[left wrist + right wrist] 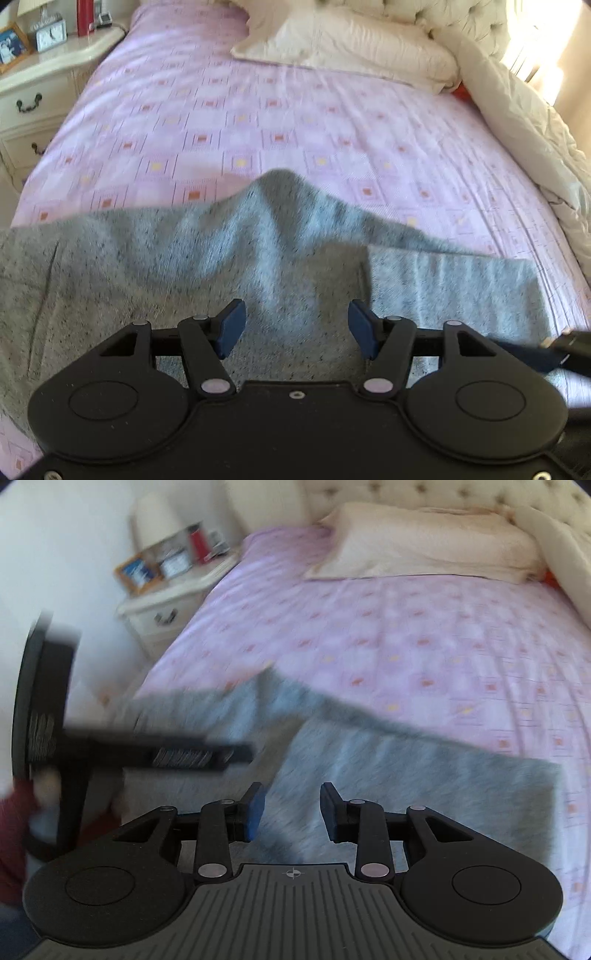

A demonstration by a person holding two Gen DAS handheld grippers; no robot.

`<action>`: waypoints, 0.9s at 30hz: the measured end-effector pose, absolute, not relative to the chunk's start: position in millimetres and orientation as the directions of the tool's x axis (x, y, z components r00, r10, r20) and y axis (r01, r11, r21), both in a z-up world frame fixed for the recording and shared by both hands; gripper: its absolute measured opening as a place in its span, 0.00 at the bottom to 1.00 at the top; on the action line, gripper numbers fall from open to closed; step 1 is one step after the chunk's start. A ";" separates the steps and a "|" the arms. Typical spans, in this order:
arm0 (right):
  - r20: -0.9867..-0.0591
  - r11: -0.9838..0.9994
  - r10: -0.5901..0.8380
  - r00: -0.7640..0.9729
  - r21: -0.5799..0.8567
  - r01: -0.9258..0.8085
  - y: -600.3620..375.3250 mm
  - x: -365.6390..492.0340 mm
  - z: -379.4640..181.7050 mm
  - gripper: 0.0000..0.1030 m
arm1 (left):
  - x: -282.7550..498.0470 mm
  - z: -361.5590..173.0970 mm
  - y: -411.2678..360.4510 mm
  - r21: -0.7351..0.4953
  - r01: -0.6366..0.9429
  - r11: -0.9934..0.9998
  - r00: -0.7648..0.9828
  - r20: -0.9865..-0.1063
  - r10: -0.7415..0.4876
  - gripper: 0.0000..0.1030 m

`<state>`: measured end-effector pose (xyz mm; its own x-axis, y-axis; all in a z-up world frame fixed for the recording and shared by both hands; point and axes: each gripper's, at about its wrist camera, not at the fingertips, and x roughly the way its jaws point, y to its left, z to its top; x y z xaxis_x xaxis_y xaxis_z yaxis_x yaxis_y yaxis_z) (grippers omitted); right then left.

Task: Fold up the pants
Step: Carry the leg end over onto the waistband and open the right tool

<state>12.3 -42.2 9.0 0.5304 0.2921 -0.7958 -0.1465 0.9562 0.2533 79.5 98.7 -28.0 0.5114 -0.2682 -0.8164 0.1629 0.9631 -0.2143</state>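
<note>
Grey speckled pants (184, 251) lie across the near part of a pink patterned bed sheet (295, 129), with one layer folded over and a raised ridge of cloth at the middle. A ribbed end (454, 288) lies on top at the right. My left gripper (297, 310) hovers over the cloth with its blue pads apart and nothing pinched between them. My right gripper (291, 794) is open above the pants (406, 775), its pads clear of the fabric. The left gripper's body (147, 753) shows as a blur at the left of the right wrist view.
A cream pillow (351, 48) lies at the head of the bed before a tufted headboard (443, 494). A bunched white duvet (528, 122) runs down the right side. A nightstand (40, 85) with a clock, a photo frame and a red object stands on the left.
</note>
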 end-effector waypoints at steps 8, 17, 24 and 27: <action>-0.936 0.926 0.103 0.336 0.214 0.312 -151.3 70.8 -25.1 0.31 | 72.2 -41.1 72.9 -0.285 0.344 0.895 0.335 -0.853 -0.400 0.63; -0.960 0.934 -0.009 0.279 0.092 0.346 -164.5 72.3 -56.1 0.27 | 64.5 -51.5 64.1 -0.240 0.383 0.892 0.265 -0.897 -0.355 0.66; -0.882 0.972 0.128 0.453 0.203 0.121 -118.6 52.3 -23.1 0.27 | 60.7 -33.5 89.4 -0.245 0.300 0.922 0.341 -0.875 -0.343 0.65; -0.854 0.975 0.201 0.480 0.221 -0.014 -83.8 43.6 -15.7 0.27 | 61.4 -17.6 112.0 -0.249 0.220 0.943 0.397 -0.860 -0.320 0.65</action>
<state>43.6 -83.8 -15.7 0.4800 0.2006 -0.8540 -0.0139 0.9751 0.2213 61.4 112.0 -17.6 0.3975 -0.3201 -0.8600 0.2200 0.9431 -0.2494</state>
